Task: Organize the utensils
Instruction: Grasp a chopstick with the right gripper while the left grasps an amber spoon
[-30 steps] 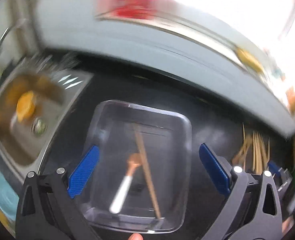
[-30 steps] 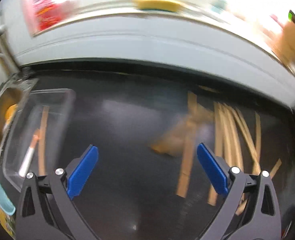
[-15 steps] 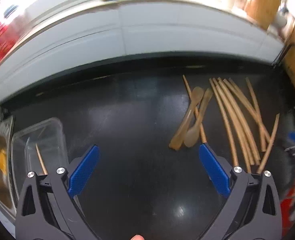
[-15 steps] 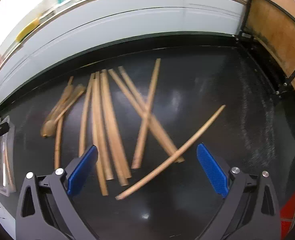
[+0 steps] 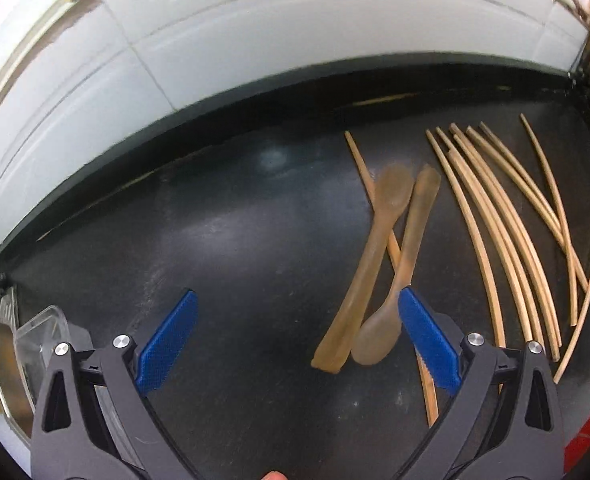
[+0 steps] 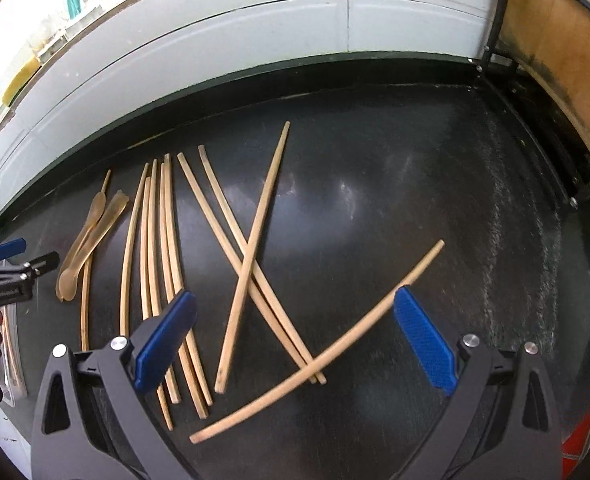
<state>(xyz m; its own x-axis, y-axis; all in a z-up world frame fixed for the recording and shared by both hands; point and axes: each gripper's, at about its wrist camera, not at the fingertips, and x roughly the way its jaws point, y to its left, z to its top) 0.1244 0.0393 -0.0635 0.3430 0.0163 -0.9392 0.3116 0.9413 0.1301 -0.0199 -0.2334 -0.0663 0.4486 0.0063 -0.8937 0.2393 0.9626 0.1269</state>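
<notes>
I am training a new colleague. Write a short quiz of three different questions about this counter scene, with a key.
1. True or false: the right gripper holds a chopstick.
2. How many wooden spoons lie on the black counter?
3. Multiple choice: the clear container in the left wrist view is A) at the left edge, B) among the chopsticks, C) at the right edge.

Key: 1 false, it is open and empty; 2 two; 3 A.

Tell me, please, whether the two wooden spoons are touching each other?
Touching. In the left wrist view, the two wooden spoons cross, one handle overlapping the other, with no gap where they meet.
</notes>
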